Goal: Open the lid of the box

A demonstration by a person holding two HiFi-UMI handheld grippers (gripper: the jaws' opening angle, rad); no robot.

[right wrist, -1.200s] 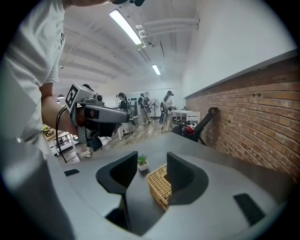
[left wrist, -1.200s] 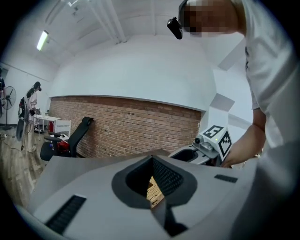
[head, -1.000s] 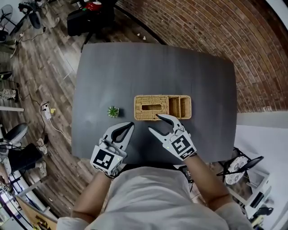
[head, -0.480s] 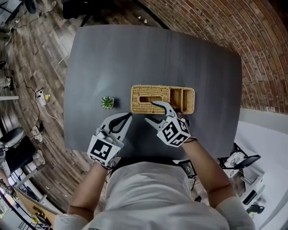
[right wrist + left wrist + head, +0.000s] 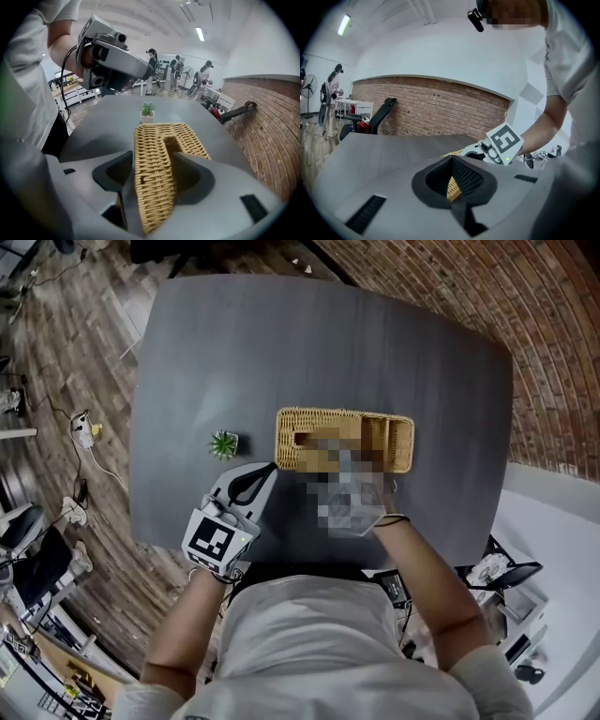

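Bright, even overhead light, faint shadows, strong fisheye distortion at edges

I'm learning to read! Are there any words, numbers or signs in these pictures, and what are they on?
No words or numbers can be read.
Left cube: a black-and-white square marker, no letters.
Right cube: the same kind of marker.
Box: no label shows.

Box (image 5: pixel 344 439): straw-yellow wicker in a basket-weave pattern throughout.
Tabletop (image 5: pixel 281 352): uniform dark grey with faint streaks.
Plant (image 5: pixel 224 442): green leaves; pot (image 5: pixel 146 118): white.
Left gripper (image 5: pixel 270 470): light grey shell; fingers (image 5: pixel 468 180) lined in black with a fine mesh pattern; marker cube (image 5: pixel 214 540) white with black square markings.
Wall (image 5: pixel 525 334): red-brown brick.
Floor (image 5: pixel 66 362): brown-grey wood planks.
Shirt (image 5: pixel 319 652): white.
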